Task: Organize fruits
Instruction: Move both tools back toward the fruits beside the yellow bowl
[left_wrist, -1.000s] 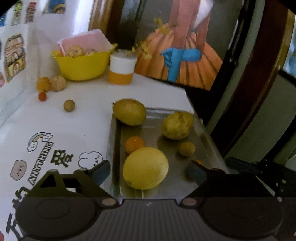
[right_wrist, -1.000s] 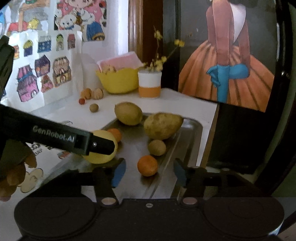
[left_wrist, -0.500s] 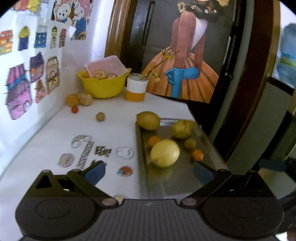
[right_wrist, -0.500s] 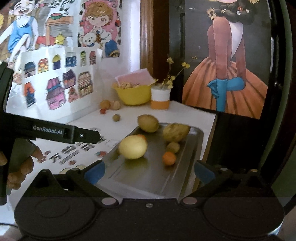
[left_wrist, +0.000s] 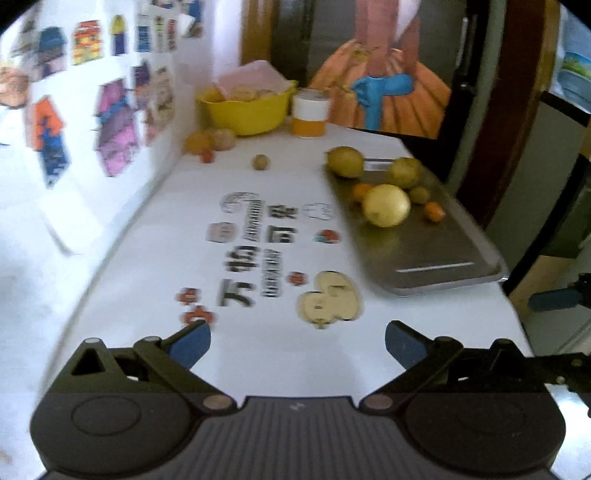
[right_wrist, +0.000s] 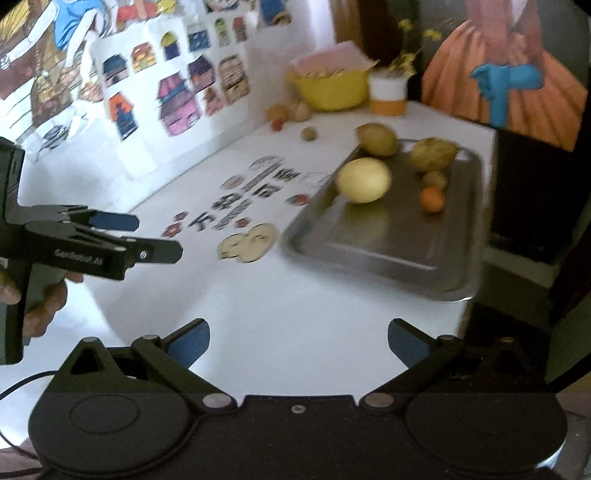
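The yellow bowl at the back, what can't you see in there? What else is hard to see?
- Yellow bowl: its contents are blurred and partly covered by a pink sheet, both views.
- Small orange fruit: half hidden behind the big lemon, left view.
- Table lettering: blurred.

Left gripper (left_wrist: 297, 338) and right gripper (right_wrist: 298, 339) are both spread wide and empty; a hand (right_wrist: 40, 306) grips the left gripper's handle.
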